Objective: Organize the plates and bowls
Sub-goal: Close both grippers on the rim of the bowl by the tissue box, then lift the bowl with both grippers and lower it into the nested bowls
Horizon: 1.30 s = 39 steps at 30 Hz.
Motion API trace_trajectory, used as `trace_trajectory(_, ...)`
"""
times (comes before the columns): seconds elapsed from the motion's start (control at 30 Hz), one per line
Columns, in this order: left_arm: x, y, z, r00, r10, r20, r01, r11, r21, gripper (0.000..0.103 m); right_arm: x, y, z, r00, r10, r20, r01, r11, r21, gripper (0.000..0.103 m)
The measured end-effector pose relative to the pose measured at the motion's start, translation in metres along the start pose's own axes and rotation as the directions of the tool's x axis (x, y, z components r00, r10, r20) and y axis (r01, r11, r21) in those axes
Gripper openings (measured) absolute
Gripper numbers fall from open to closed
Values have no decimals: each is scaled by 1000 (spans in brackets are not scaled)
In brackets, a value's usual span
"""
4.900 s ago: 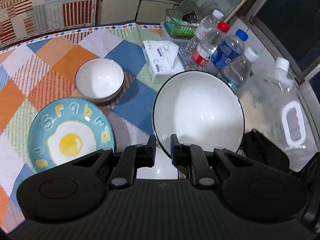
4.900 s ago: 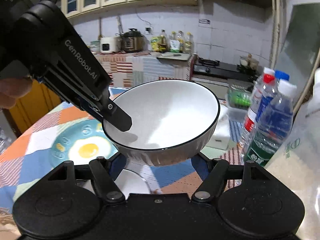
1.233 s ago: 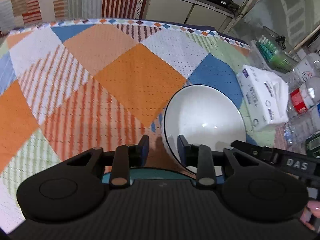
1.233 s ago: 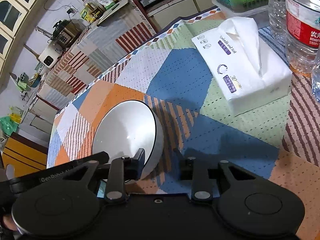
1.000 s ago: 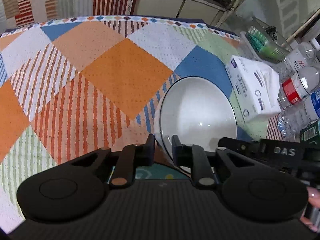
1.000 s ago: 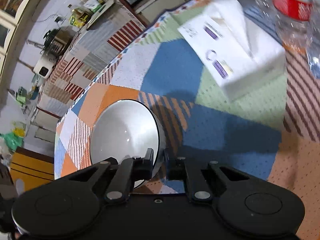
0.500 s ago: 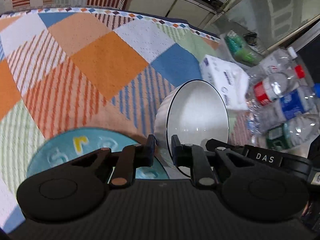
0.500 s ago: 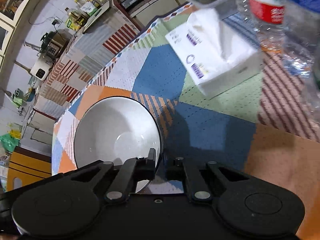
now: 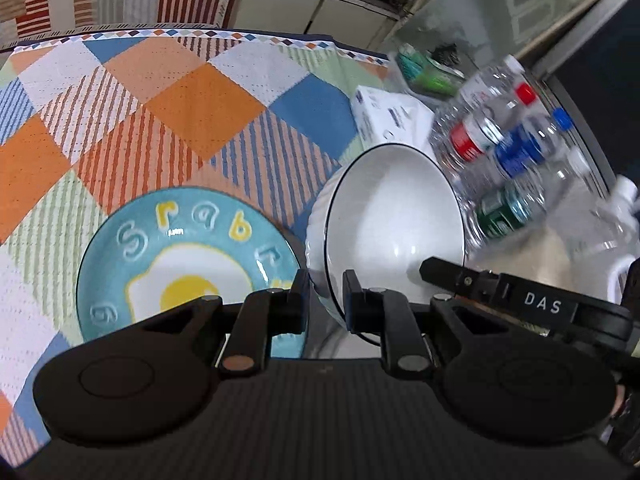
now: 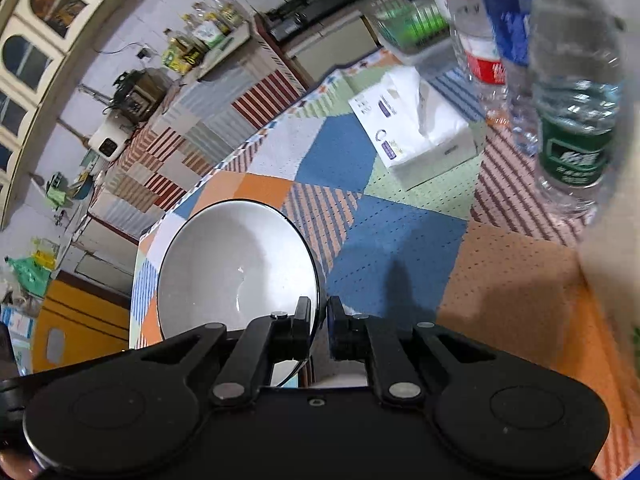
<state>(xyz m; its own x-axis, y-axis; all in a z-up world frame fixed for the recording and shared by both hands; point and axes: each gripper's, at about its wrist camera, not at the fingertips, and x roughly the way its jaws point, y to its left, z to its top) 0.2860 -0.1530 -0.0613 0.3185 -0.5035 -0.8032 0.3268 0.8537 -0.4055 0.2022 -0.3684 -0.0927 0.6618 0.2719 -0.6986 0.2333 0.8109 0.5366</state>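
**Q:** Left hand-held gripper — what does it hold?

**A:** Its two fingers are nearly closed, pinching the near rim of a white bowl with a thin black edge. One finger sits outside the wall, the other inside. The bowl tilts, its opening turned toward the camera.

**Q:** And the right hand-held gripper?

**A:** Likewise almost closed on the same bowl's rim, at another point of the edge; the bowl lies ahead and to its left. From the left wrist view its black arm, lettered "DAS", reaches in from the right.

**Q:** What lies around them?

**A:** A blue plate with a fried-egg design rests on the desk's patchwork cloth, ahead-left of the left hand-held gripper, just beside the bowl. Whether bowl and plate touch cannot be told. Ahead-right sit a tissue pack, water bottles and, farther off, a green basket, blurred.
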Motion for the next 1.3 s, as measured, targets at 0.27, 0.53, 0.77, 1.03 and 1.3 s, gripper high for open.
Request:
trace_trajectory(0.27,-25,-16,-35,999,-33,-9,33,999,29,16,-48,2,-32,999,-4,45,7,998,-61,12)
trace_trajectory(0.53,-13,-23,-61,994,-31,-102,37,998,56,16,-62,-18,-56,998,11,57,-9,999,-45,12)
trace_trajectory(0.77,2,-33,-76,983,-30,-181,47,995,89,17,-69,-28,-71,998,-20,60,23,998,-55,12)
trace_trajectory(1.03,6,-36,-80,974,33,-223,1,989,151,17,-66,-21,-84,997,-74,39,78,989,-129,12)
trace_trajectory(1.3,19,-32,-78,956,36,-292,-1,993,118,17,-55,-28,-93,996,-88,30,91,989,-115,12)
